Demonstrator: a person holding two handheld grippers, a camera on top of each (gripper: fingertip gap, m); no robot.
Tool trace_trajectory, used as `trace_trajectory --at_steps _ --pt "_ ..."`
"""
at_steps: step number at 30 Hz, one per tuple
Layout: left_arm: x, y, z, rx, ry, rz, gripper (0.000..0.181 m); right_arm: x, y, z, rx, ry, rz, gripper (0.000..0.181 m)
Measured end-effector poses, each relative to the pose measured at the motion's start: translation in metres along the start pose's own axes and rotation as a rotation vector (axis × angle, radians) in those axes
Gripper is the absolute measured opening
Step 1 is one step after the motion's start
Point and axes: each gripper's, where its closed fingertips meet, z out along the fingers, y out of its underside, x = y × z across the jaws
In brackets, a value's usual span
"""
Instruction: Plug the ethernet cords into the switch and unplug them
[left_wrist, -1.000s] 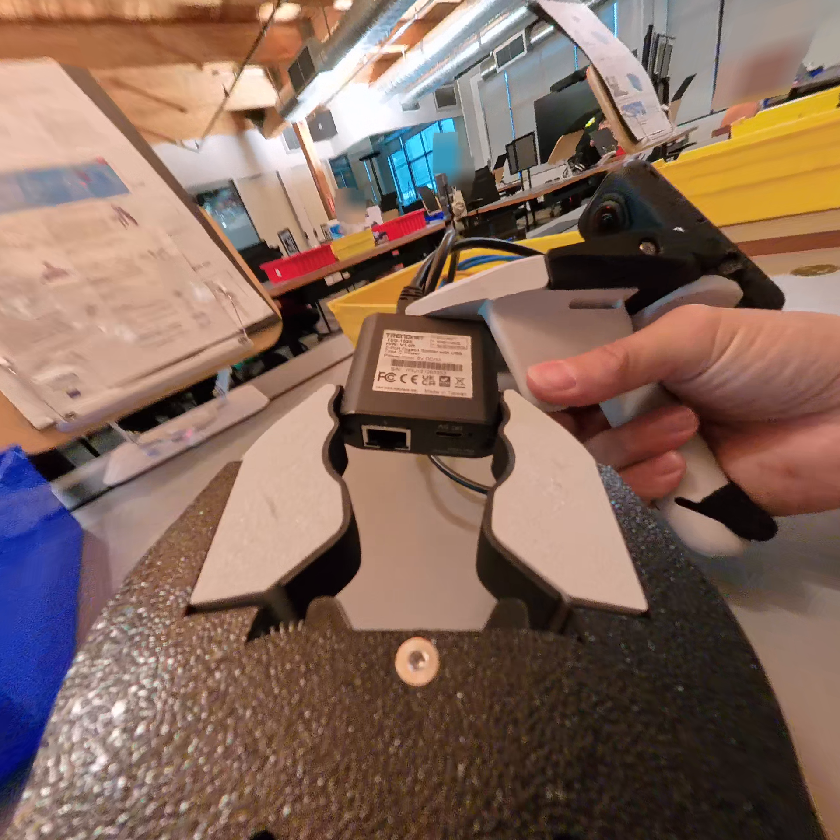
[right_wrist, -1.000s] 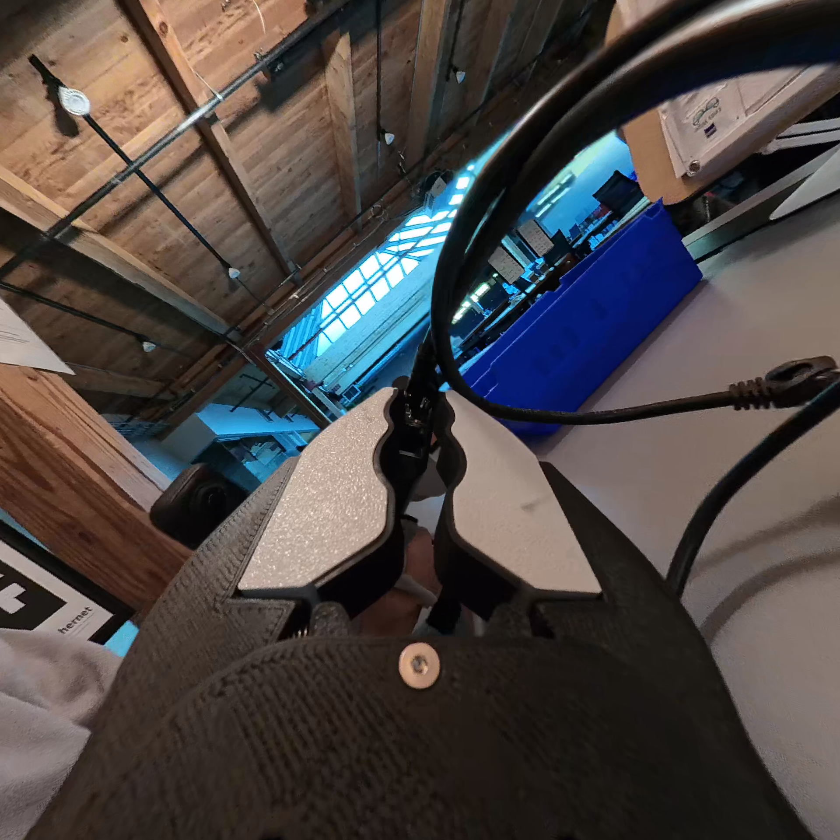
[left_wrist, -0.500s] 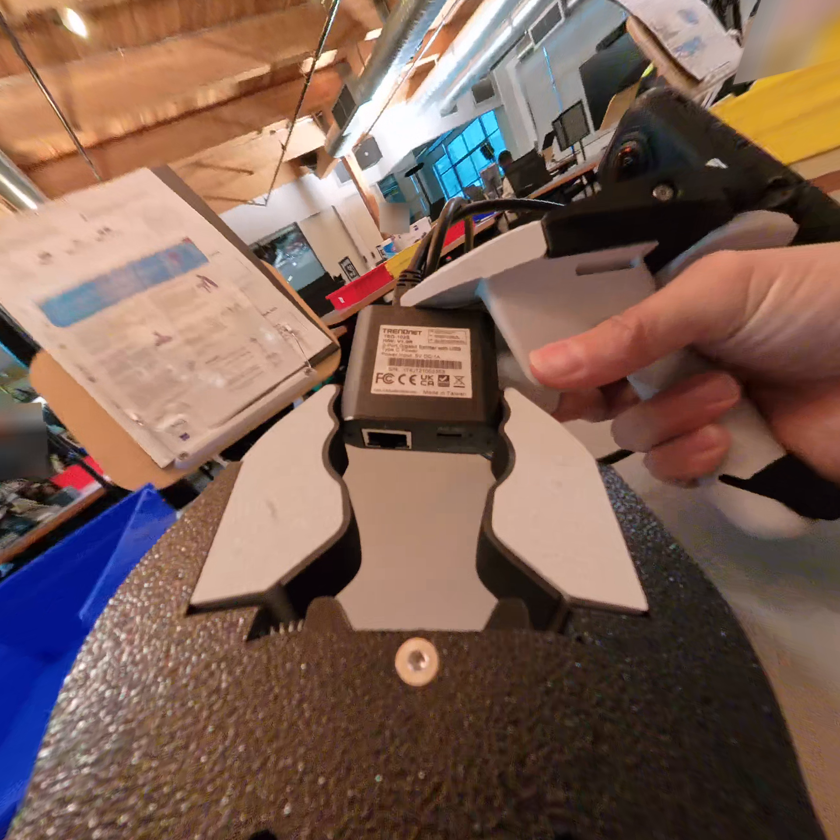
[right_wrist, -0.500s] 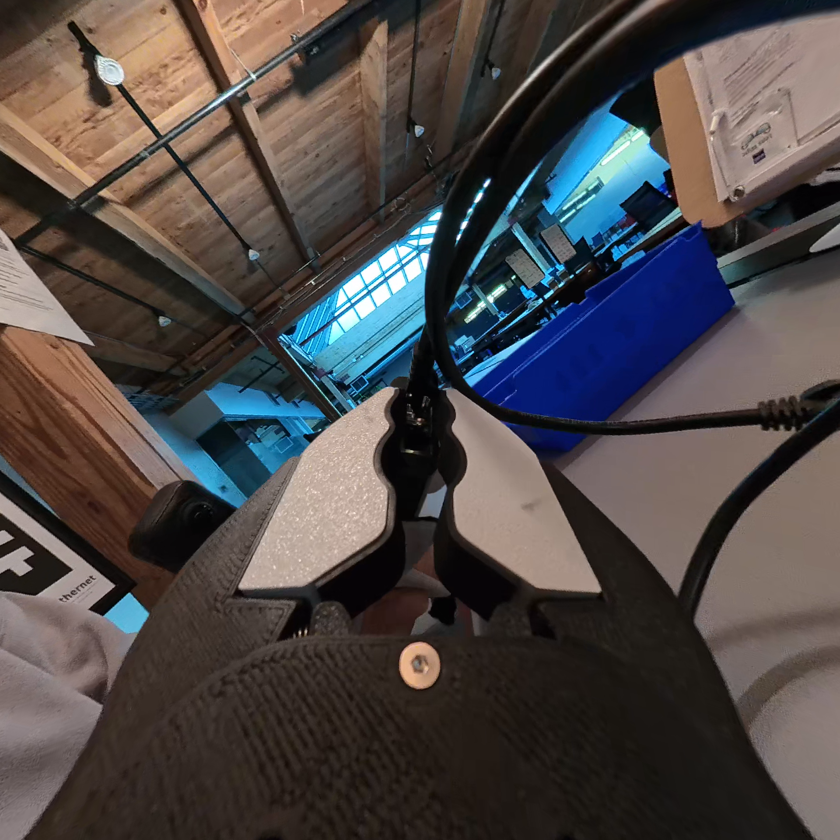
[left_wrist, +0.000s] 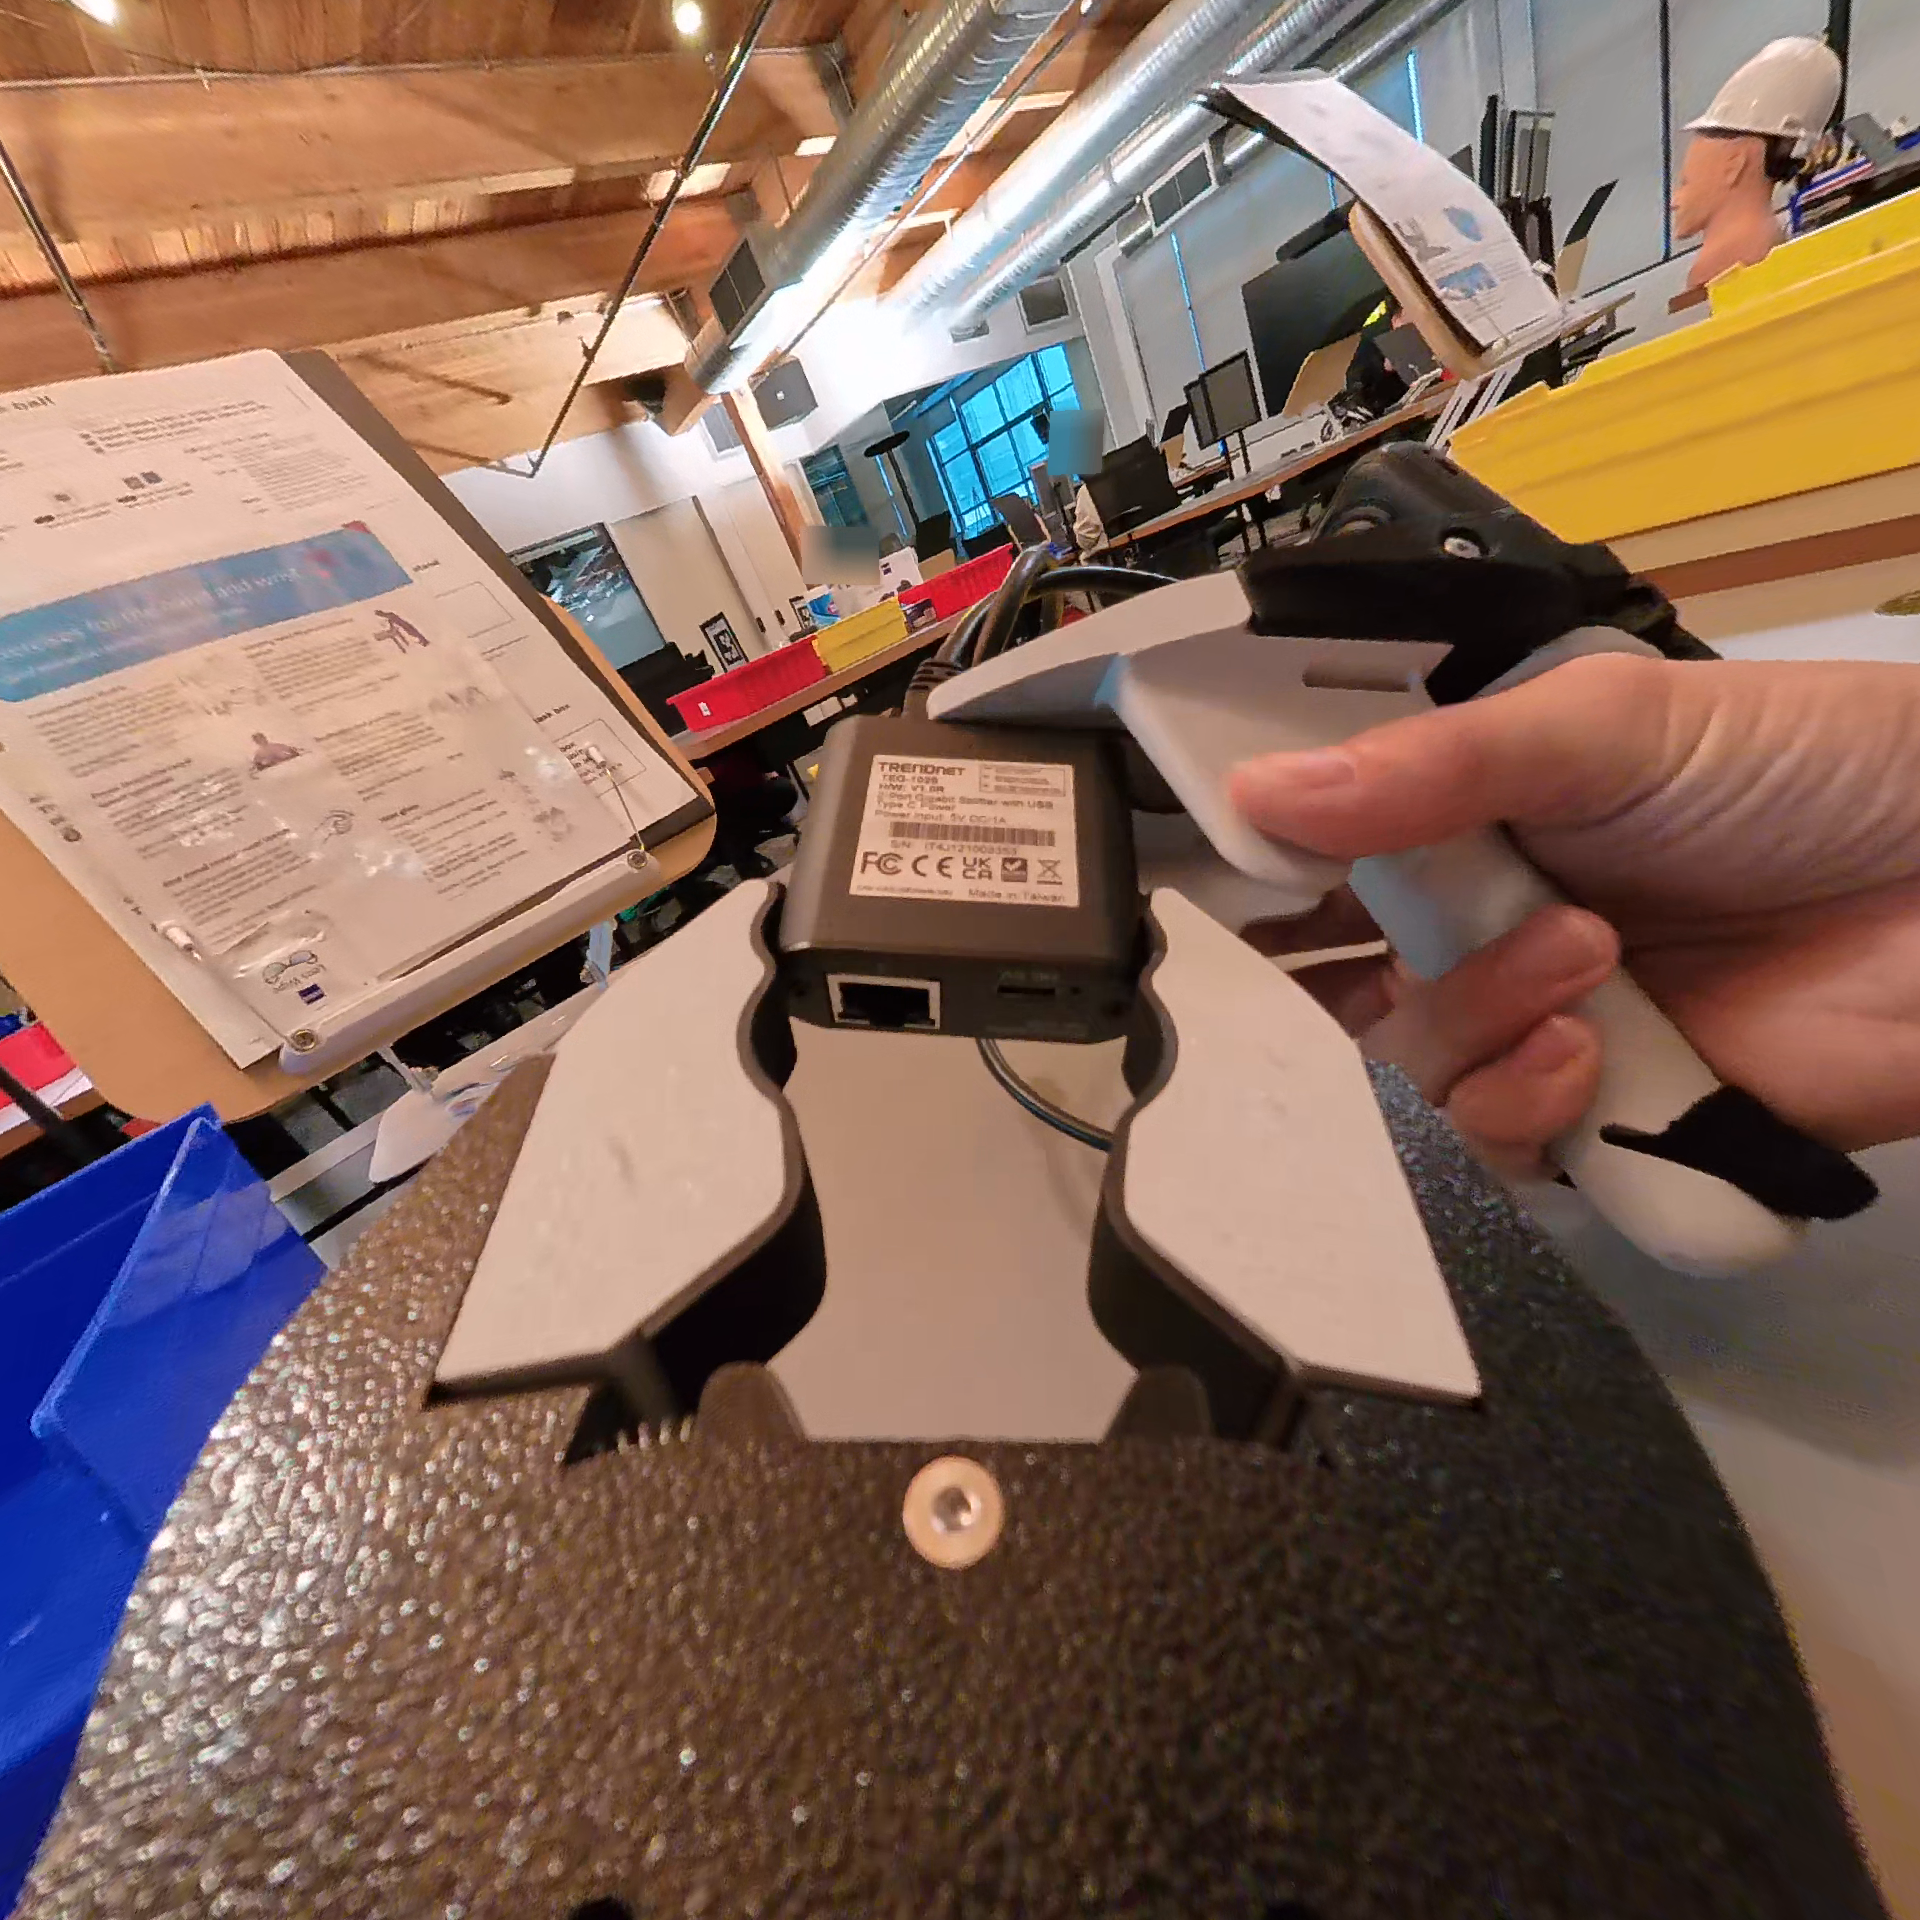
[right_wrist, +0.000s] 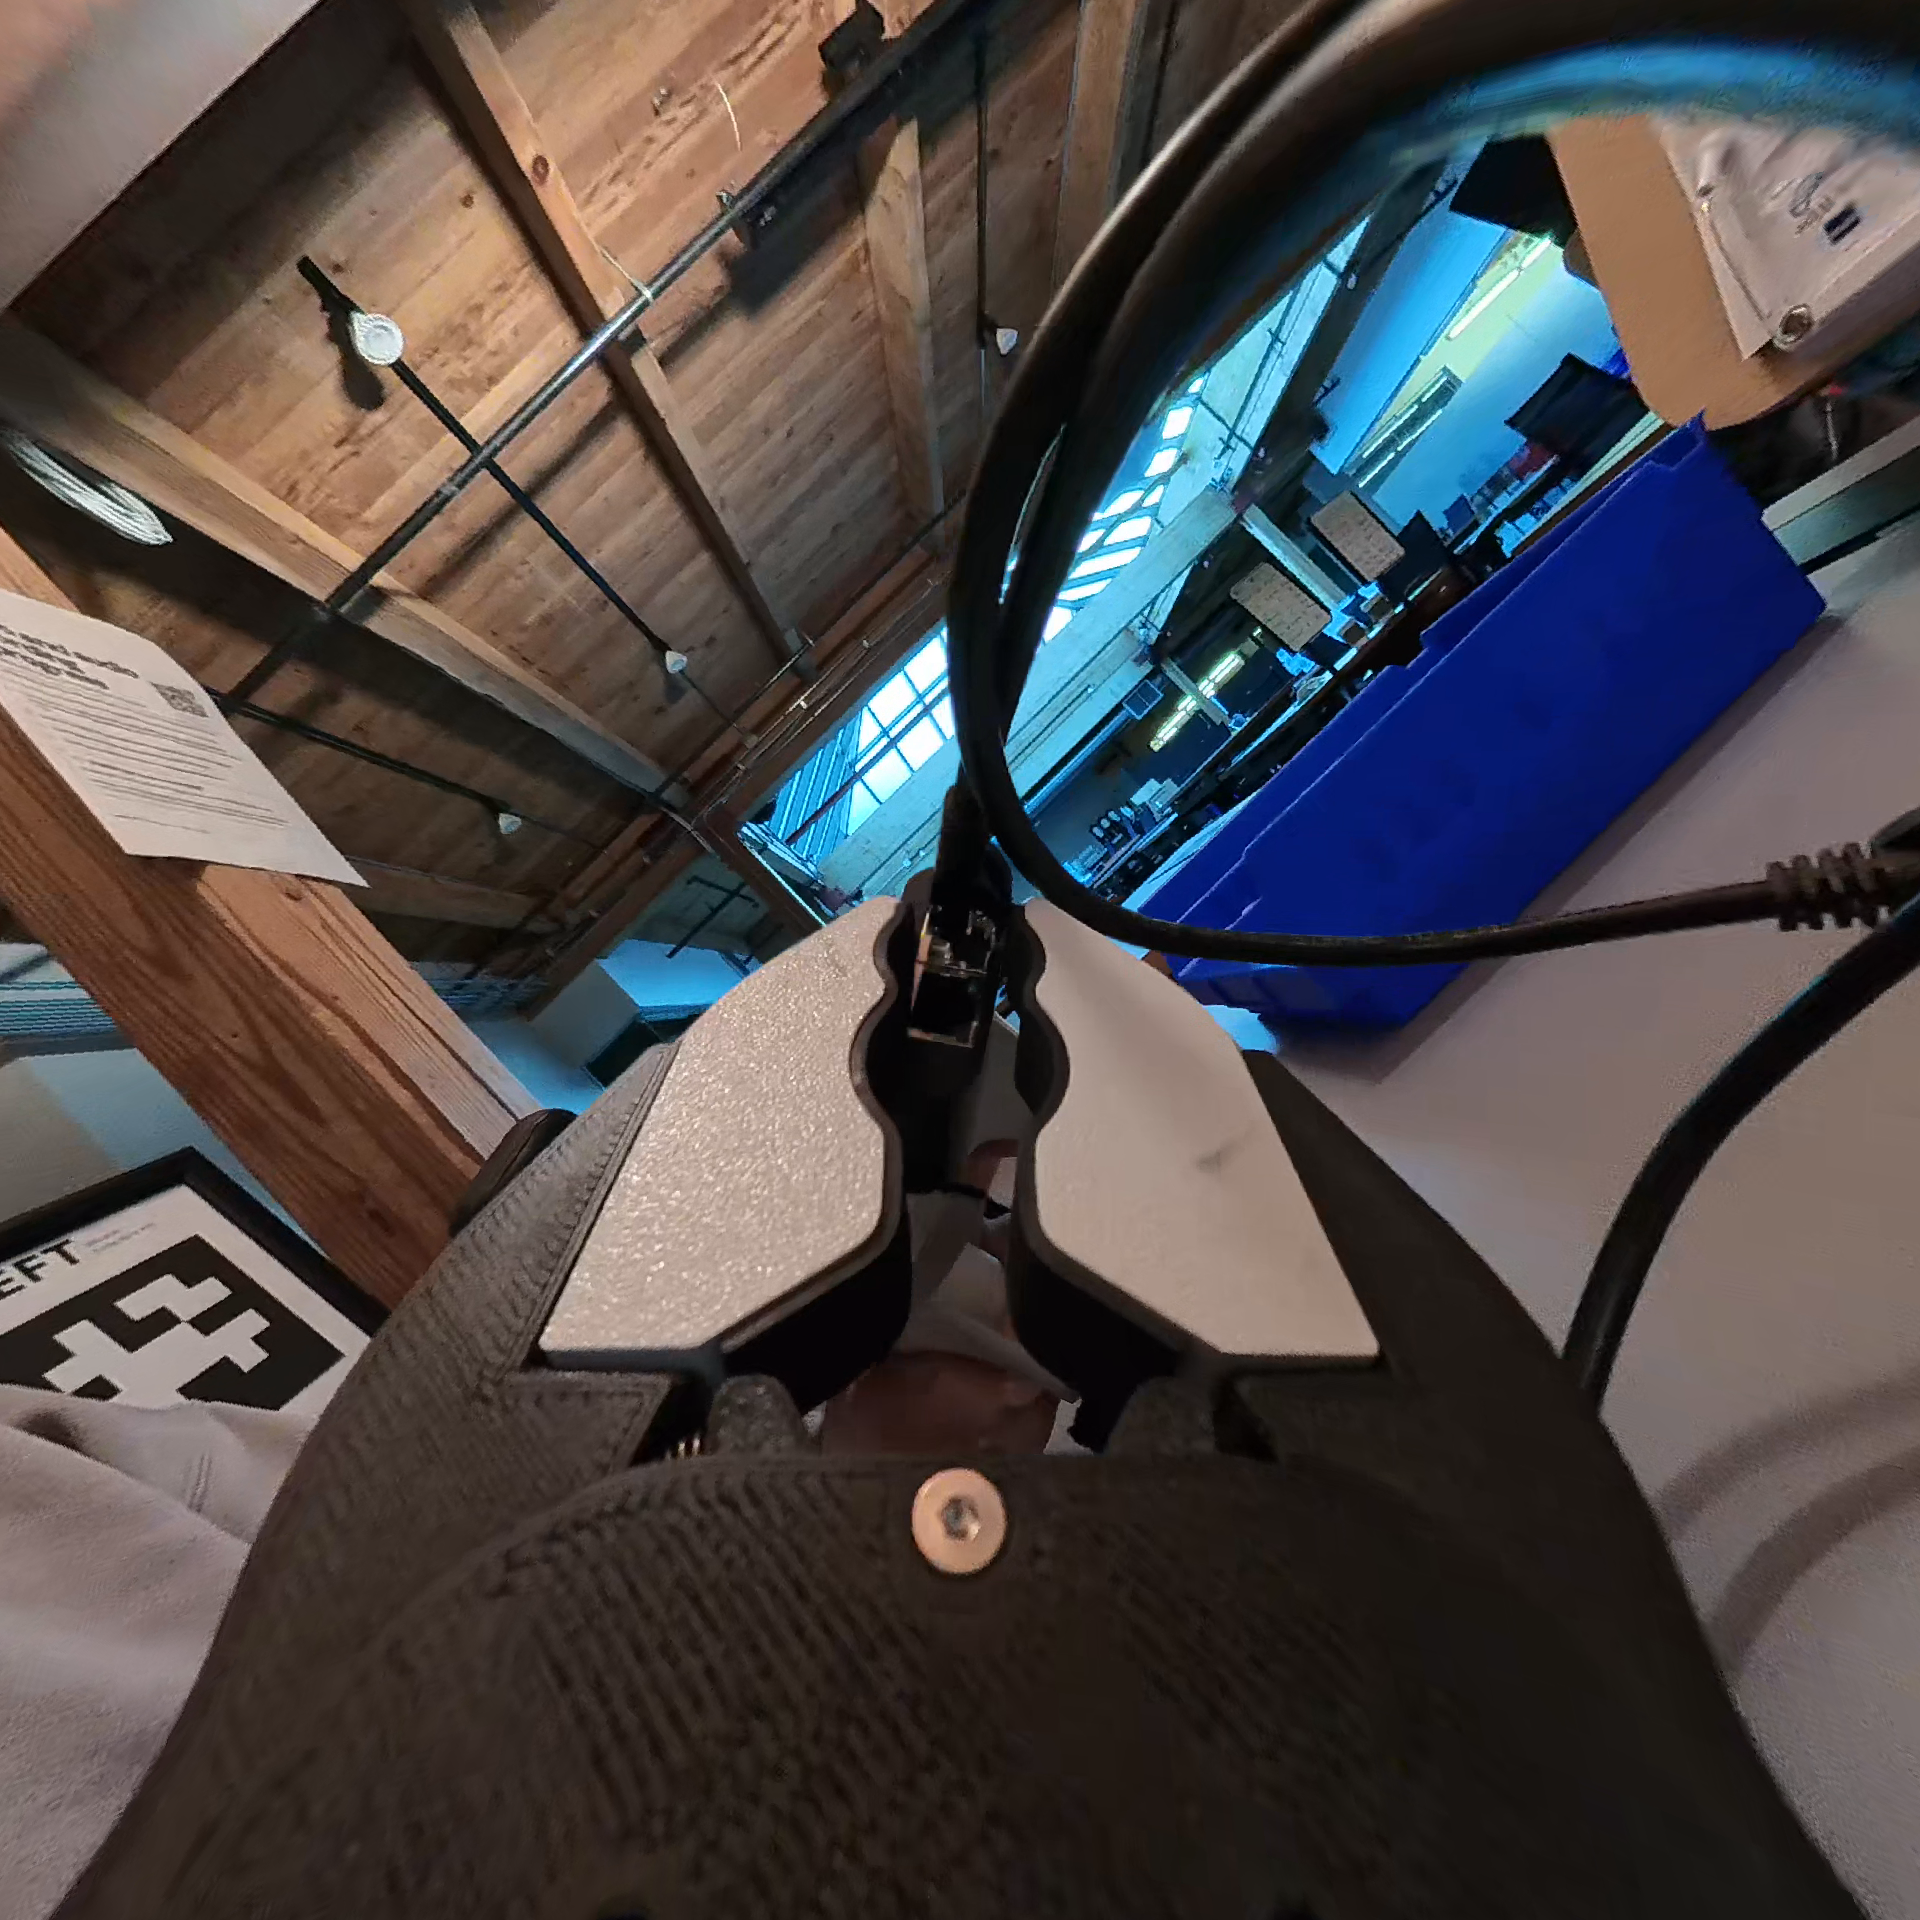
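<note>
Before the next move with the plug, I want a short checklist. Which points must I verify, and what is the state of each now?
1. Left gripper clamped on the switch: ok.
2. Right gripper clamped on the ethernet plug: ok.
3. Near port on the switch empty: ok.
4. Whether the plug is seated in the far side of the switch: cannot tell, hidden behind its body.
5. Black cord free of the fingers: ok; it loops above them.

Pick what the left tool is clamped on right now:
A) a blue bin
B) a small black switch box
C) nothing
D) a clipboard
B: the left tool has its fingers closed on either side of the small black switch box, held up with one empty port facing the camera.
</note>
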Motion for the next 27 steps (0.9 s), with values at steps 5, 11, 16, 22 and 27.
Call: trace_trajectory --at_steps 5,11,16,22,27 --pt "-0.002 0.002 0.000 -0.008 0.002 0.022 0.061 0.003 0.001 0.000 -0.007 0.006 0.056 0.016" --pt "0.001 0.004 -0.001 0.000 0.036 0.014 0.061 0.005 0.004 -0.003 -0.050 0.011 0.071 0.013" --pt "0.001 0.008 -0.002 -0.013 0.050 0.035 0.061 0.007 0.007 -0.003 -0.013 0.002 0.107 0.013" --pt "0.004 0.011 0.000 -0.021 0.041 0.047 0.061 0.007 0.008 -0.006 -0.016 0.005 0.024 0.012" --pt "0.004 0.004 0.001 0.008 -0.001 0.055 0.061 0.000 0.005 -0.005 -0.038 -0.004 -0.043 0.012"
